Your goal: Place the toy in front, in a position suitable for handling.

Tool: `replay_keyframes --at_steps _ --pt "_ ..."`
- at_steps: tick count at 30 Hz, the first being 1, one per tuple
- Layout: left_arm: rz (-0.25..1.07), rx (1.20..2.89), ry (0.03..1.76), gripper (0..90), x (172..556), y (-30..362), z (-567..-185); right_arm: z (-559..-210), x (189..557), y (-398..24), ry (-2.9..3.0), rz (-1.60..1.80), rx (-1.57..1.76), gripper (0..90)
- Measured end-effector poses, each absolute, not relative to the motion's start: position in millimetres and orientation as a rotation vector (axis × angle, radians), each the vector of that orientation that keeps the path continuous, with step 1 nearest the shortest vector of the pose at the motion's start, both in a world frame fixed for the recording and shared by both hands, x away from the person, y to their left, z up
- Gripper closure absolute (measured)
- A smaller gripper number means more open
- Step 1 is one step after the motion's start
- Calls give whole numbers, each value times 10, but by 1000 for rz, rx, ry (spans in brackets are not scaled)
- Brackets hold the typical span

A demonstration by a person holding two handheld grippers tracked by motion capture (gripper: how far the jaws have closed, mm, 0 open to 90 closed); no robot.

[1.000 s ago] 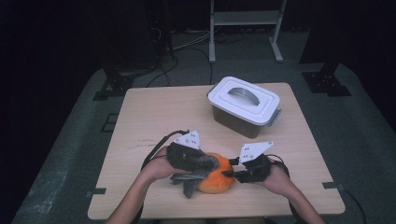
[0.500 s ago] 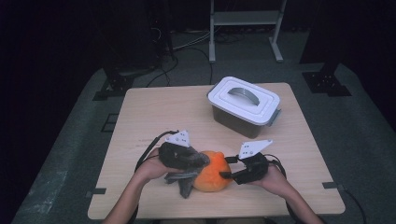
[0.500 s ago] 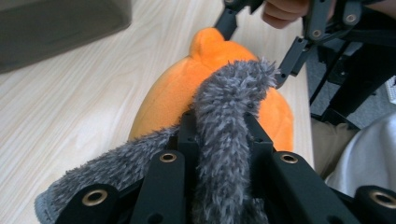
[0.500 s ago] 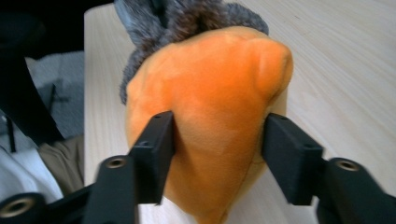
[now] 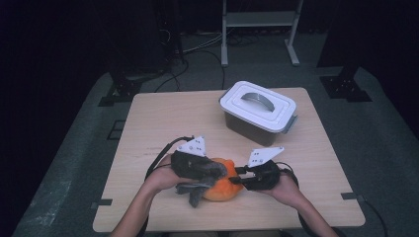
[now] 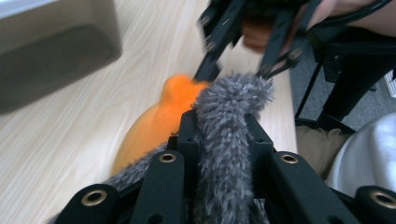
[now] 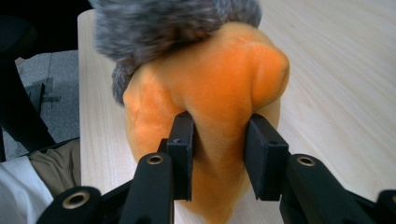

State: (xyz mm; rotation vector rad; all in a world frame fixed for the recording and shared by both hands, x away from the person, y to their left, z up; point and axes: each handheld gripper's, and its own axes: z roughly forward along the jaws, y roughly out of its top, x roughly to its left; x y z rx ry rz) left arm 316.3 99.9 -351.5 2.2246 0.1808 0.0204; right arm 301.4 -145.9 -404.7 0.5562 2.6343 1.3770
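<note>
Near the front edge of the light wooden counter (image 5: pixel 163 118), the left tongs (image 5: pixel 213 172) pinch the grey furry part (image 6: pixel 229 140) of the soft orange plush toy (image 5: pixel 223 186). The right tongs (image 5: pixel 238 178) have just been closing and squeeze its orange body. A lidded grey plastic box (image 5: pixel 258 111) stands toward the far right corner.

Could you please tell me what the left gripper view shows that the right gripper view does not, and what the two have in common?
Left gripper view: the left gripper shut on the grey furry part of the plush toy, the clear lidded plastic box blurred at top left, and the right gripper at the toy's far end.

Right gripper view: the right gripper's pads pressing a fold of the orange plush body; its jaws have just been closing.

Both: the orange and grey toy and the light wooden table.
</note>
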Motion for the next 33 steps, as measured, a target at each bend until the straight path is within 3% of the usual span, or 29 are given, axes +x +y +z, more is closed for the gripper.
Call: replay_keyframes --at_steps 6,33 --pt "47 2267 173 739 3139 958 -3594 -4095 3016 -1457 2647 1375 552 664" --pt "10 2264 342 738 3230 1439 -3883 -4158 3057 -1555 2643 1371 590 653"
